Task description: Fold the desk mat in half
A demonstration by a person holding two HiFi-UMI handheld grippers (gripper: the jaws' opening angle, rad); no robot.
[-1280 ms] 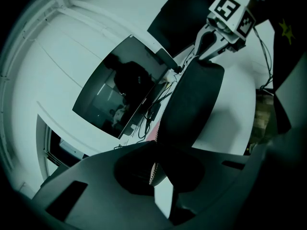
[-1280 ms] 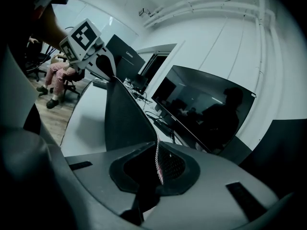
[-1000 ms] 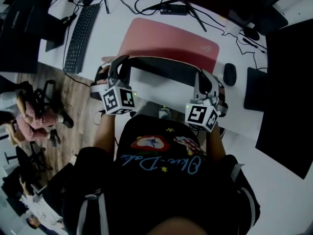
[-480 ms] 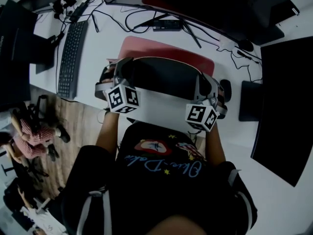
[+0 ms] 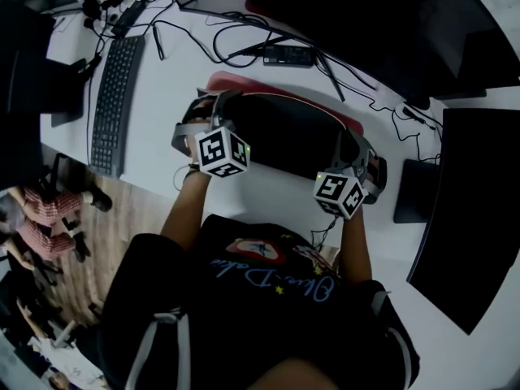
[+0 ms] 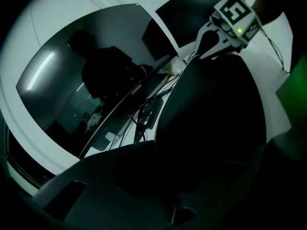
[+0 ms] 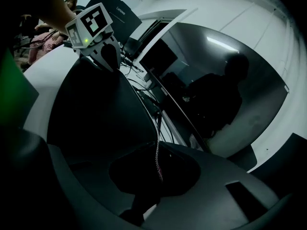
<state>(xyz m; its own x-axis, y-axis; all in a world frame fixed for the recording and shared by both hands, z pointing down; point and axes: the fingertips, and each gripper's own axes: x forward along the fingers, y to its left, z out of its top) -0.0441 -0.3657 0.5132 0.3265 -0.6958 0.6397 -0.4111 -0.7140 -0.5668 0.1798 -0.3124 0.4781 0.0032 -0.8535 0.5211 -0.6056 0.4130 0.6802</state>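
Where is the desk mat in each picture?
Head view: the desk mat is in the middle, black underside lifted over its pink top.
Left gripper view: the desk mat fills the right-centre as a dark sheet.
Right gripper view: the desk mat fills the left-centre, its stitched edge running down the middle.
Shared landmark: the curved monitor beyond the mat.

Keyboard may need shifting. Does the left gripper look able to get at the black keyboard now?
Probably not yet: the left gripper is shut on the red, black-backed desk mat; only bare white desk separates it from the black keyboard.
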